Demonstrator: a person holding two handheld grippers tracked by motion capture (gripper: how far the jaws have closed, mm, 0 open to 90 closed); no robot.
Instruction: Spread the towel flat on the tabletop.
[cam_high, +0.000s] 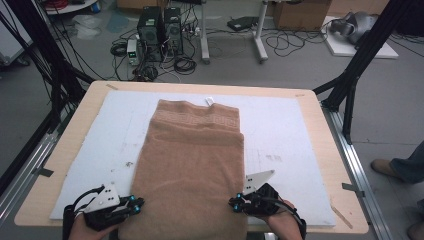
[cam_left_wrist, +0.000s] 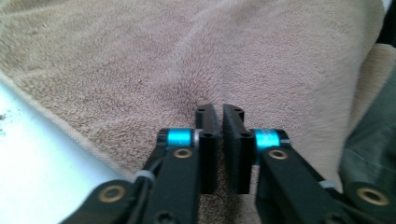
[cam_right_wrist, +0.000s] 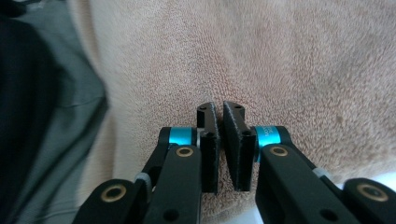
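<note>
A tan towel (cam_high: 192, 160) lies folded lengthwise down the middle of a white mat (cam_high: 285, 130), with its near end hanging over the table's front edge. My left gripper (cam_high: 137, 204) is at the towel's near left edge and my right gripper (cam_high: 234, 202) at its near right edge. In the left gripper view the jaws (cam_left_wrist: 219, 112) stand almost together, and the towel (cam_left_wrist: 140, 56) puckers into a crease at their tips. In the right gripper view the jaws (cam_right_wrist: 218, 108) are likewise nearly closed, with the towel (cam_right_wrist: 280, 56) pile showing in the thin gap between them.
The mat lies on a wooden table (cam_high: 327, 150) with metal side rails. A small white tag (cam_high: 210, 101) sticks out at the towel's far end. Computer towers (cam_high: 160, 32) and cables sit on the floor beyond. A person's foot (cam_high: 385, 167) is at the right.
</note>
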